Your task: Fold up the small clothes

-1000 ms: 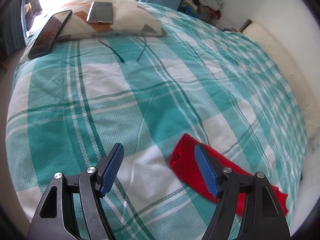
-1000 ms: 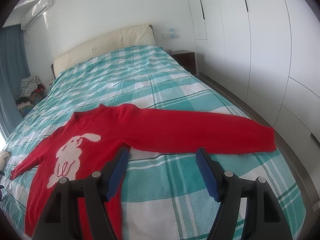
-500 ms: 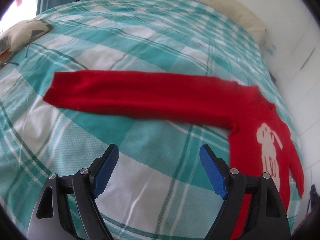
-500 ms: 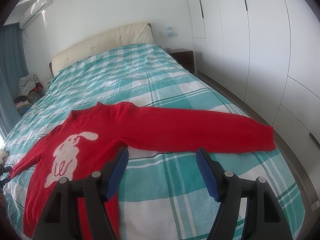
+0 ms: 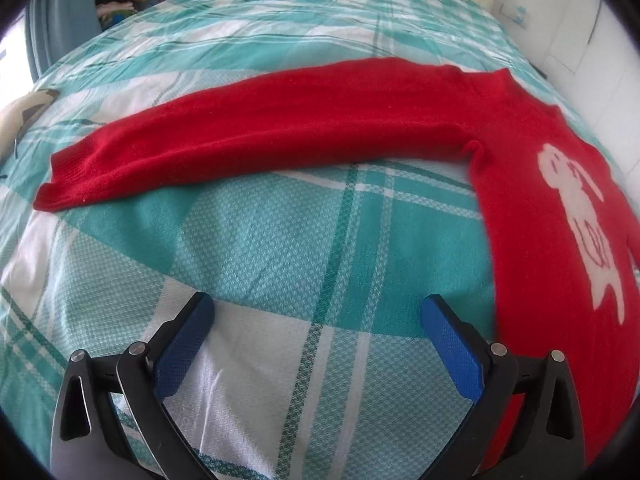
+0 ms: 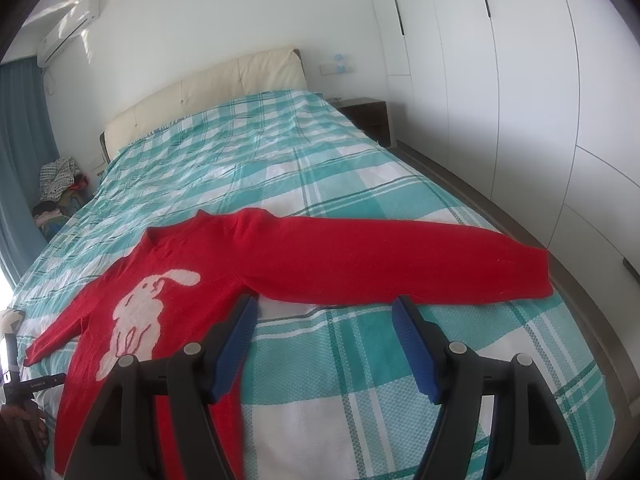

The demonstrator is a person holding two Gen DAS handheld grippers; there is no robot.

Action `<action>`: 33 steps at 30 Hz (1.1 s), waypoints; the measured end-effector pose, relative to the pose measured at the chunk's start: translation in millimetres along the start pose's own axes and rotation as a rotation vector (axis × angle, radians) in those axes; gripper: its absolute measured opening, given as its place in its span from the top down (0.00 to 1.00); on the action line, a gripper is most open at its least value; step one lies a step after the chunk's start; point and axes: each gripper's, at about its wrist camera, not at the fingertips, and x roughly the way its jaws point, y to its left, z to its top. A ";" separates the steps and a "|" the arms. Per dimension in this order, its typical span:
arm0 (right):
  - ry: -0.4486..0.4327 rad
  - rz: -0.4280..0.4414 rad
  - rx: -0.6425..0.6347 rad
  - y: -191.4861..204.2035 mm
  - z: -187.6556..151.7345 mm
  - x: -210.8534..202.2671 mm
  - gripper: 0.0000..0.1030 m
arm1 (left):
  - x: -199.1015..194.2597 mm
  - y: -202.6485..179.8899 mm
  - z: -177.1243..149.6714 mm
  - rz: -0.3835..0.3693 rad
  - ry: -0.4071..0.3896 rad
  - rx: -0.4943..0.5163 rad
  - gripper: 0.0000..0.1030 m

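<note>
We see one red sweater [image 6: 304, 264] lying flat and face up on a bed [image 6: 280, 168] covered in a teal and white plaid sheet. One white rabbit motif [image 6: 144, 308] sits on its chest. Its two sleeves are spread out to either side: one long sleeve [image 5: 256, 140] stretches straight across the left wrist view, the other sleeve [image 6: 400, 268] reaches toward the bed's edge in the right wrist view. We hold two grippers above the sheet. The left gripper [image 5: 318, 338] hovers over bare plaid just beside the sweater's body, its jaws opening wide with nothing between them. The right gripper [image 6: 324, 342] hangs near the sweater's underarm, jaws parted and released, only sheet showing between them. Beyond the sweater we count one cream padded headboard [image 6: 208, 96], one dark nightstand [image 6: 368, 118], one wall air conditioner [image 6: 68, 32], one run of white wardrobe doors [image 6: 520, 80] and one heap of clothes [image 6: 60, 184] beside a teal curtain [image 6: 16, 152]
</note>
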 end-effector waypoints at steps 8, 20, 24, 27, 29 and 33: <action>0.005 0.009 -0.002 0.3 0.2 -0.6 0.32 | 2.0 -6.2 -0.5 0.036 -0.011 0.025 0.00; 0.020 0.003 -0.016 2.8 -2.1 1.5 0.32 | 2.6 -6.3 0.2 0.035 -0.011 0.024 0.00; 0.013 -0.003 -0.010 1.8 -1.0 1.3 0.32 | 2.7 -6.3 0.3 0.035 -0.012 0.024 0.00; 0.024 -0.003 0.000 -0.1 -1.1 4.8 0.32 | 2.7 -6.3 0.3 0.035 -0.011 0.024 0.00; 0.032 0.002 0.006 -0.5 -1.8 6.3 0.32 | 2.6 -6.3 0.3 0.035 -0.012 0.024 0.00; 0.028 0.002 0.007 -0.6 -2.3 5.2 0.32 | 2.6 -6.3 0.2 0.035 -0.012 0.024 0.00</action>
